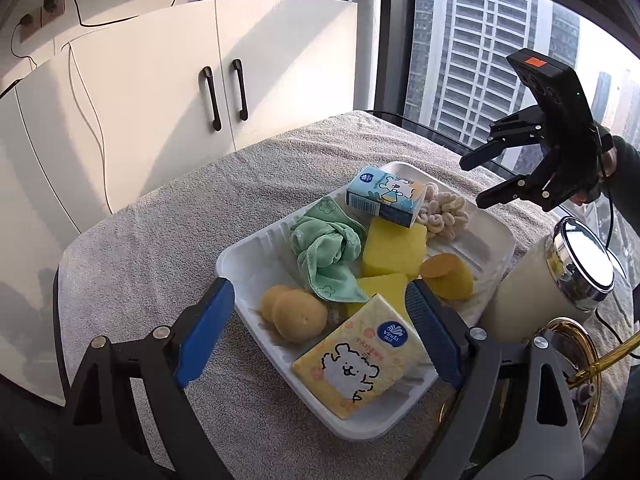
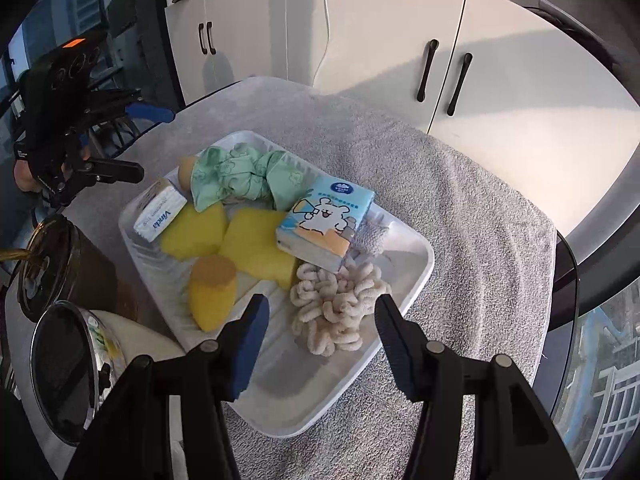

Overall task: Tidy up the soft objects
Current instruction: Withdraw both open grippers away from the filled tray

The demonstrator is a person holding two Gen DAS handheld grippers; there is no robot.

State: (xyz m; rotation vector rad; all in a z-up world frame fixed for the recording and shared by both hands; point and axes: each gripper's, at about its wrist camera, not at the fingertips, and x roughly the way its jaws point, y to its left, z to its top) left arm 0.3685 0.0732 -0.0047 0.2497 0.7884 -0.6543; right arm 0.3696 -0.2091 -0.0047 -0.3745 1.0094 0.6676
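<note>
Above a towel-draped table, two handheld grippers hover over a white tray already filled with soft goods. Left gripper, its blue-padded jaws spread wide and empty, hangs over the tray's near end, where a yellow Vinda tissue pack printed with a cartoon dog leans on the rim. Right gripper holds nothing either, its jaws parted to a middling gap above a cream looped scrubber lying in the tray's corner. Between those ends sit a knotted green cloth, two yellow sponge blocks touching each other, a yellow cylindrical sponge with an orange-brown top, and two round tan sponges side by side near the cloth. A blue tissue pack, also bearing a cartoon animal, rests tilted on a sponge block and against the scrubber. Just beside the tray stands a cream container with a chrome lid, next to a gold-rimmed dark vessel. White cabinets with black handles line the wall behind, and a window shows high-rise buildings outside.
</note>
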